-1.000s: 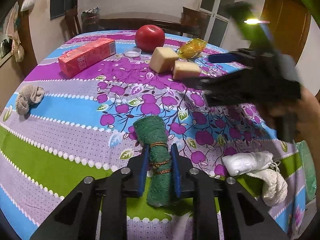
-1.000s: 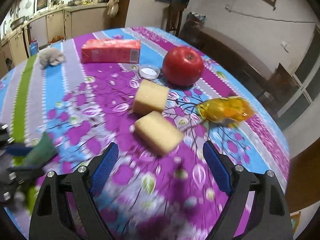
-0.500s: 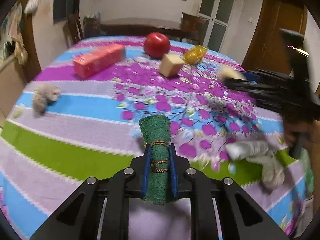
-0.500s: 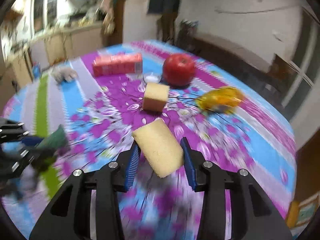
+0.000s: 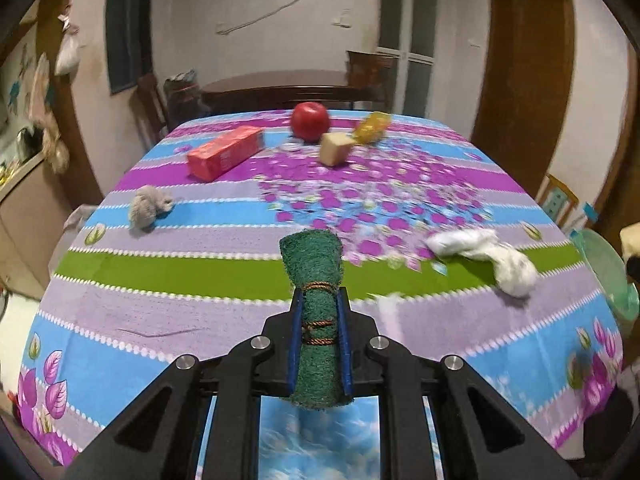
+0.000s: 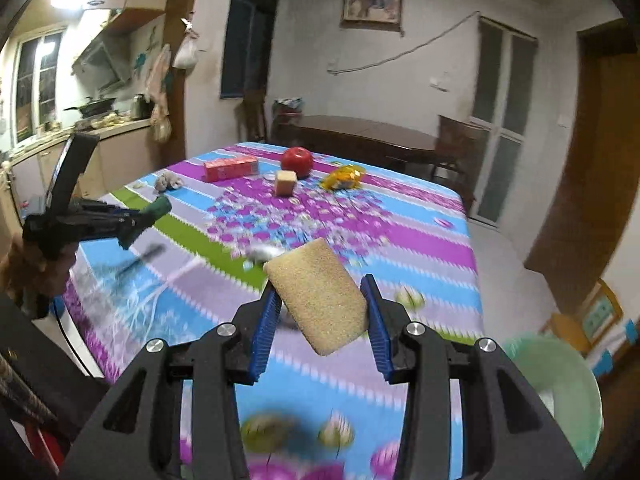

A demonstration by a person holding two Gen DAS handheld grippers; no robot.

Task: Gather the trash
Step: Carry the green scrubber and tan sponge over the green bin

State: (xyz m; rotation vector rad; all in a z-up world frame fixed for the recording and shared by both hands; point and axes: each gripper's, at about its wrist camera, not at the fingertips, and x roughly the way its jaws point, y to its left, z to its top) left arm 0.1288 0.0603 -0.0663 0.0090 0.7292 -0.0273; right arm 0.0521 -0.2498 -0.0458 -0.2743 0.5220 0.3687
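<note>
Left gripper (image 5: 320, 316): jaws clamped tight on the green scrub roll (image 5: 314, 280), the one tied with brown cord. Roll stands up between the blue pads, top end flared out above them, clear of the table (image 5: 180, 272).

Right gripper (image 6: 322, 304): jaws squeezed onto the yellow sponge (image 6: 316, 292). Sponge sits tilted between the pads, lifted off the cloth, one corner hanging low.

In the right wrist view the left gripper shows at the left edge, with the green roll poking out over the table's near-left corner.

On the table, far end: red apple (image 5: 310, 121), second yellow sponge block (image 5: 335, 148) just in front of it, yellow crumpled wrapper (image 5: 372, 128) beside that, small white cap (image 5: 291, 146) near the apple, red carton (image 5: 226, 152) lying to the left. Grey fluffy wad (image 5: 146, 212) near the left edge. White crumpled cloth (image 5: 488, 254) on the right side, on the green stripe.

Pale green basin (image 6: 560, 392) sits off the table's right edge, lower down. Contents not visible.
</note>
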